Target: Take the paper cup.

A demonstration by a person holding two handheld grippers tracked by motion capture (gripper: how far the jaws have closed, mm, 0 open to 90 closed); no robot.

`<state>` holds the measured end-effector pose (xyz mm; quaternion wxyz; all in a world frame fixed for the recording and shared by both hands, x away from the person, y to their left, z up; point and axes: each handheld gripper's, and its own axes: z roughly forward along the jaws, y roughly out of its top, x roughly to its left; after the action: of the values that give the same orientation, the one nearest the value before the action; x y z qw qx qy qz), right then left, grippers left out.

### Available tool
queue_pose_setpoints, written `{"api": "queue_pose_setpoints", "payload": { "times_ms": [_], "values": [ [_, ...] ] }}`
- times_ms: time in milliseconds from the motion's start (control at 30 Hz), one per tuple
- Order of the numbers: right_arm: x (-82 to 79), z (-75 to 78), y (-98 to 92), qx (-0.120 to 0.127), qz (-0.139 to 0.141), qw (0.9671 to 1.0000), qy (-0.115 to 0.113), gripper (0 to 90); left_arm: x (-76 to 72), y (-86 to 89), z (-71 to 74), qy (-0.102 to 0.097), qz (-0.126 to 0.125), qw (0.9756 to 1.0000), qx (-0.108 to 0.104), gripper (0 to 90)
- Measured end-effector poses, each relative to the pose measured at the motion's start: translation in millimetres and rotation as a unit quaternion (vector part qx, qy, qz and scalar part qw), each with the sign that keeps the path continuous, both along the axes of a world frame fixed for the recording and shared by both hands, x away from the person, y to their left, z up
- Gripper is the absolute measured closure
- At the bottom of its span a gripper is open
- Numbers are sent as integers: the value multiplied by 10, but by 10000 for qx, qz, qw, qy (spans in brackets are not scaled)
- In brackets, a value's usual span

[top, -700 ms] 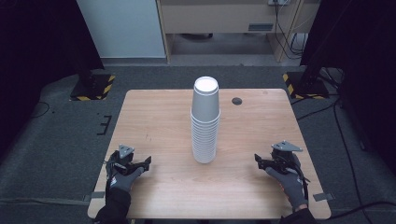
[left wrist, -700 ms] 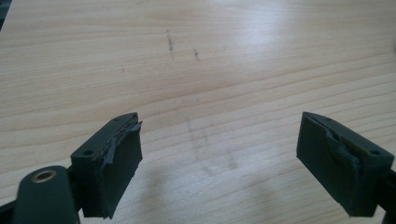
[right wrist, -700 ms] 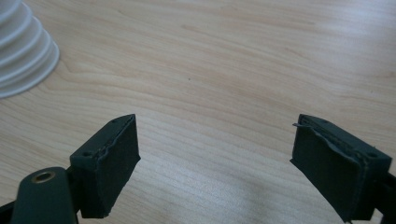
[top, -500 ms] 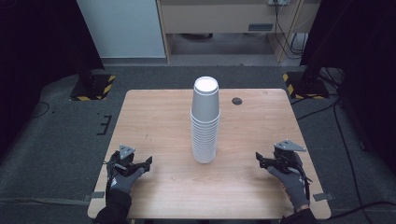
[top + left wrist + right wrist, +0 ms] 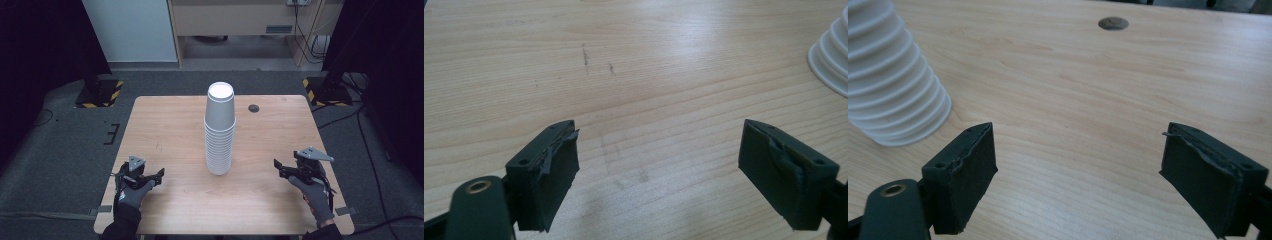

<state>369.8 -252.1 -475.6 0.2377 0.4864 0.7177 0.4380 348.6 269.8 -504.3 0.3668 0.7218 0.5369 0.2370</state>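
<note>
White cup stack [image 5: 219,131] stands upside down mid-table [image 5: 165,125], untouched. Nothing has shifted since the earlier frames: the left gripper [image 5: 158,174] and right gripper [image 5: 278,167] rest near the front edge, well apart from the stack, jaws wide, holding nothing. So no reach has begun; likely still pre-start.

A wooden table [image 5: 170,125] stands on grey carpet [image 5: 60,150], with a small round dark hole [image 5: 254,108] near its far edge. Beyond it are two black stands with yellow-striped bases [image 5: 100,93], a pale panel [image 5: 129,30] and a beige cabinet [image 5: 235,17] with hanging cables [image 5: 306,35].
</note>
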Motion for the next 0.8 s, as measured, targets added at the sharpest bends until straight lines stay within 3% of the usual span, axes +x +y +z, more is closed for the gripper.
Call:
{"api": "queue_pose_setpoints", "payload": {
  "times_ms": [67, 400, 800],
  "values": [
    [-10, 49, 12, 101, 28, 9999, -76, 143, -18, -7, 9, -1, -19, 10000, -42, 152],
    [-25, 254, 141, 155, 210, 9991, -341, 142, -33, -13, 32, -131, -28, 9999, -77, 151],
    [1, 540, 332, 283, 464, 9967, -598, 139, -42, -15, 32, -155, -42, 9998, -93, 155]
  ]
}}
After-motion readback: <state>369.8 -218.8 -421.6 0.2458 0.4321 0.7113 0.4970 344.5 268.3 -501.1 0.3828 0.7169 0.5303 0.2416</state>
